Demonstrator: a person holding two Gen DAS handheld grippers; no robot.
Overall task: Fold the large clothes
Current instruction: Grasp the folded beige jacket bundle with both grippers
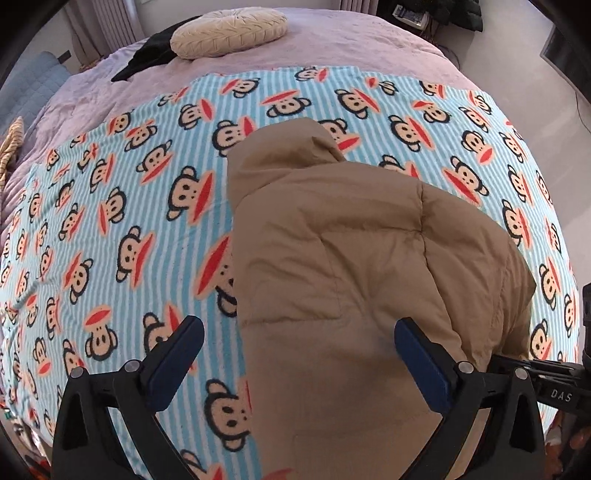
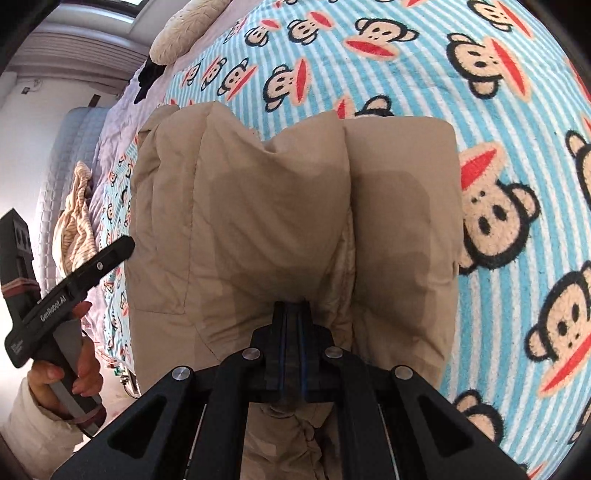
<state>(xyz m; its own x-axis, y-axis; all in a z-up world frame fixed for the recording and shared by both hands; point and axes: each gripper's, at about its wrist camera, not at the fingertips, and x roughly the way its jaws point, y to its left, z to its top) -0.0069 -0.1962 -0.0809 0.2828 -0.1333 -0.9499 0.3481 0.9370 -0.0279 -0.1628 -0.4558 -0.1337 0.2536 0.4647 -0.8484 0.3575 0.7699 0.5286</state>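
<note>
A tan padded jacket (image 1: pixel 351 258) lies folded on a blue striped monkey-print blanket (image 1: pixel 110 221), its hood pointing away. My left gripper (image 1: pixel 295 354) is open just above the jacket's near left part, holding nothing. In the right wrist view my right gripper (image 2: pixel 291 306) is shut on a fold of the jacket (image 2: pixel 295 206) at its near edge. The left gripper also shows in the right wrist view (image 2: pixel 66 280), held by a hand beside the jacket's left side.
The blanket covers a lilac bed (image 1: pixel 332 40). A round cream cushion (image 1: pixel 229 31) and a dark garment (image 1: pixel 147 55) lie at the far end. A striped cloth (image 2: pixel 75 221) lies at the bed's left side. Floor and cables (image 1: pixel 517 74) are to the right.
</note>
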